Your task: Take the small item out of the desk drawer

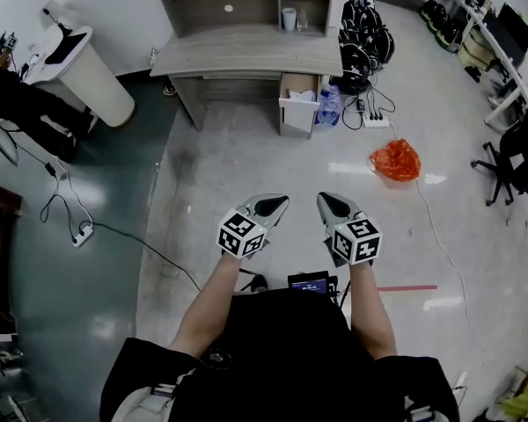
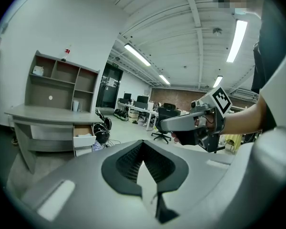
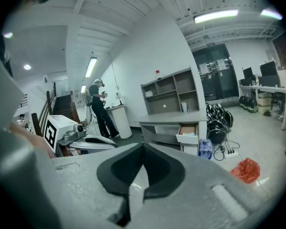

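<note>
White-fronted desk drawer (image 1: 297, 114) stands pulled open, a pale item (image 1: 303, 96) inside.

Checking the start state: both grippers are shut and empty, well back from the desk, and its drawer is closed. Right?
No: the drawer is pulled open, as the head view shows. The left gripper and right gripper are shut and empty, well back from the desk.

Glossy floor (image 1: 229, 161) — matt wood-grain desk (image 1: 246, 55) — crinkled orange plastic bag (image 1: 396, 161).
</note>
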Demonstrator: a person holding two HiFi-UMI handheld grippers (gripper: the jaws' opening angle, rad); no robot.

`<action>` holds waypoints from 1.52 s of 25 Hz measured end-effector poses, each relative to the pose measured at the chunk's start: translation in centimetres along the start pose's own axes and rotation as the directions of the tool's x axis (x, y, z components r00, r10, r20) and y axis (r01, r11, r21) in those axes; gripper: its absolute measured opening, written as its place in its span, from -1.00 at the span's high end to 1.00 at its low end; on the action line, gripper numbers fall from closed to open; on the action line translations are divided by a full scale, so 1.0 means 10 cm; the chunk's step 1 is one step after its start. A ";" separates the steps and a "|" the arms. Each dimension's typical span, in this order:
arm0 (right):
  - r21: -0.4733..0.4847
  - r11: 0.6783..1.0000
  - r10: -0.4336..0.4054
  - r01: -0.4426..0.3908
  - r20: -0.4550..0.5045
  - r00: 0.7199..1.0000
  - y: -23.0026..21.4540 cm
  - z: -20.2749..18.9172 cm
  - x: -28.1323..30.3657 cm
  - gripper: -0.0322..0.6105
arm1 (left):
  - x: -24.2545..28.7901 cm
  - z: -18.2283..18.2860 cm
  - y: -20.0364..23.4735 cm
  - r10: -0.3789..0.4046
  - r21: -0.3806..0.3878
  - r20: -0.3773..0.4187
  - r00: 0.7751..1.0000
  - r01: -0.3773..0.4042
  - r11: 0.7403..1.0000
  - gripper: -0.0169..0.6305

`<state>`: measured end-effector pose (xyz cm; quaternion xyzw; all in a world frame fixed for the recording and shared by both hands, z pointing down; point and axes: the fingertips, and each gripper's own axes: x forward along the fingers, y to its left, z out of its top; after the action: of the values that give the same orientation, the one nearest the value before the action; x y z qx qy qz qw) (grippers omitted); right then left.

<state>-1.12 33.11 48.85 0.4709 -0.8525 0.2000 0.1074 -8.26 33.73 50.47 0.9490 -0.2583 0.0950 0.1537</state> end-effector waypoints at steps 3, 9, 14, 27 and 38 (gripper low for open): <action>0.000 1.000 0.004 -0.004 0.000 1.000 -0.03 0.01 0.01 0.90 | 0.03 0.00 0.01 0.005 0.003 -0.005 1.000 -0.005 1.000 0.94; 0.019 1.000 0.011 -0.011 0.013 1.000 -0.07 0.02 0.01 0.90 | 0.05 -0.01 0.04 0.024 0.006 -0.014 1.000 -0.024 1.000 0.94; 0.026 0.999 0.019 -0.019 0.014 1.000 -0.15 0.03 -0.02 0.90 | 0.13 -0.03 0.04 0.033 -0.004 -0.023 0.999 -0.033 0.999 0.94; 0.051 0.997 0.059 -0.060 0.030 0.998 -0.56 0.03 -0.16 0.90 | 0.48 0.02 -0.12 0.077 0.012 -0.034 0.996 -0.077 0.997 0.94; 0.094 0.992 0.090 -0.090 0.004 0.996 -0.67 -0.10 -0.08 0.90 | 0.54 -0.16 -0.05 0.108 -0.031 -0.062 0.992 -0.110 0.993 0.94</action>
<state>4.94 30.99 51.07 0.4364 -0.8625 0.2445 0.0763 -3.57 32.23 53.22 0.9274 -0.3067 0.1274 0.1722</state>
